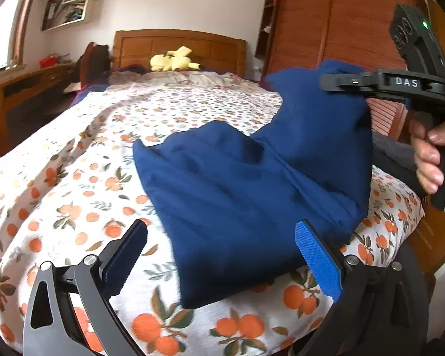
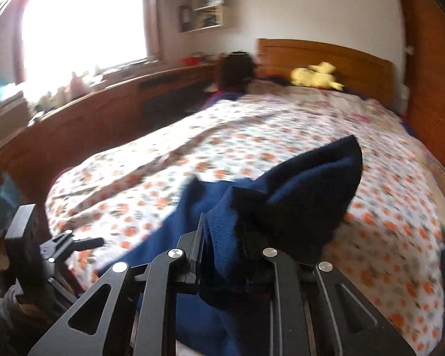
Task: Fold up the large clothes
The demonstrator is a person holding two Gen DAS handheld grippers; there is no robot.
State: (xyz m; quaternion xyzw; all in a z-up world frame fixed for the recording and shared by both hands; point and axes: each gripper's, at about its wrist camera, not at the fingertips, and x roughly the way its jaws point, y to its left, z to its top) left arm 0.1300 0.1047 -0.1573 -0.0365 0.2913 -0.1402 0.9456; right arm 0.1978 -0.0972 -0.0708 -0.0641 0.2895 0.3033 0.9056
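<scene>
Left wrist view, left to right. Far left, a wooden desk [image 1: 29, 80] under a bright window, wall shelves [image 1: 69, 3] above it. Then the bed w/ its orange-print sheet [image 1: 74, 178] and a wooden headboard [image 1: 178, 47] at the back; a yellow plush toy [image 1: 173, 60] lies against it.

Down front, the left gripper [image 1: 222, 255] hangs over the near edge of the bed, jaws spread wide, nothing pinched. Its blue pads [image 1: 317, 261] stand either side of the near hem of the navy blue garment [image 1: 237, 195], not pressing on it. The garment lies mid-bed, near part flat on the sheet, its right part pulled up off the sheet toward the right gripper [image 1: 368, 84], which comes in from the right edge at about headboard height. The cloth hangs from that gripper's tip. A hand [image 1: 430, 160] wraps the handle below it. Behind, slatted wooden wardrobe doors [image 1: 326, 20].

Right wrist view, blurry. Window [image 2: 83, 20] glaring at left, desk running under it. Bottom left corner, the other gripper's dark frame pokes in. Center, the right gripper is clenched on a thick bunch of the navy cloth, fabric squeezed btwn the jaws and bulging out ahead in a raised fold over the sheet. Rest of the garment trails down left toward the near bed edge. Plush toy and headboard sit at the far end, upper right.
</scene>
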